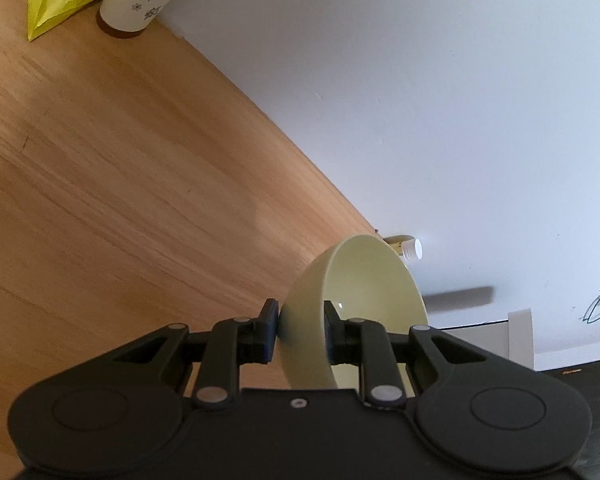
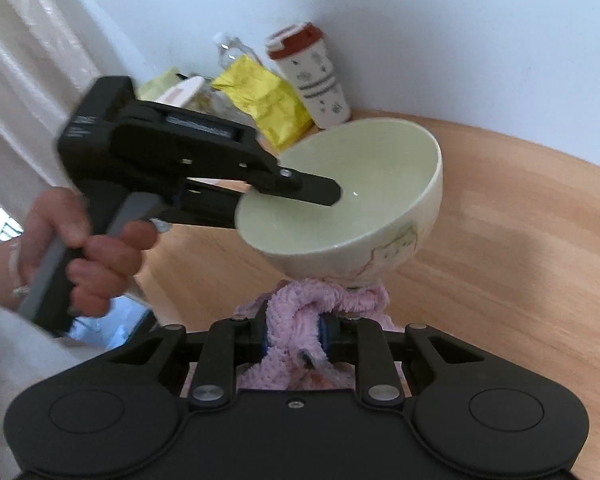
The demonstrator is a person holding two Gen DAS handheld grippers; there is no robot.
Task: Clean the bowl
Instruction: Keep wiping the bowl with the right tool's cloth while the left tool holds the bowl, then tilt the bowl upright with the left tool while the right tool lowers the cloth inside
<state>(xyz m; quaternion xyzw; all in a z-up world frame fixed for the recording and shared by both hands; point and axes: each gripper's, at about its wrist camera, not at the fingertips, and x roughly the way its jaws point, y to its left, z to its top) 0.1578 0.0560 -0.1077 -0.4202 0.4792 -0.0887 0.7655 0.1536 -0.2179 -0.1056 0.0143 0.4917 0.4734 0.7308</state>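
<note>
The pale green bowl [image 2: 352, 184] is held in the air above the wooden table [image 2: 520, 248], tilted on its side. The left gripper [image 1: 300, 320] is clamped on the bowl's rim, one finger [image 2: 312, 192] inside the wall and the other outside it. A hand [image 2: 80, 248] grasps that gripper's handle, to the left of the bowl. Directly beneath the bowl, the right gripper [image 2: 296, 328] is closed on a bunched pink cloth [image 2: 300, 312], whose top touches the bowl's underside. Behind the bowl, against the wall, stand a patterned cup [image 2: 316, 80] and a yellow bag [image 2: 268, 100].
</note>
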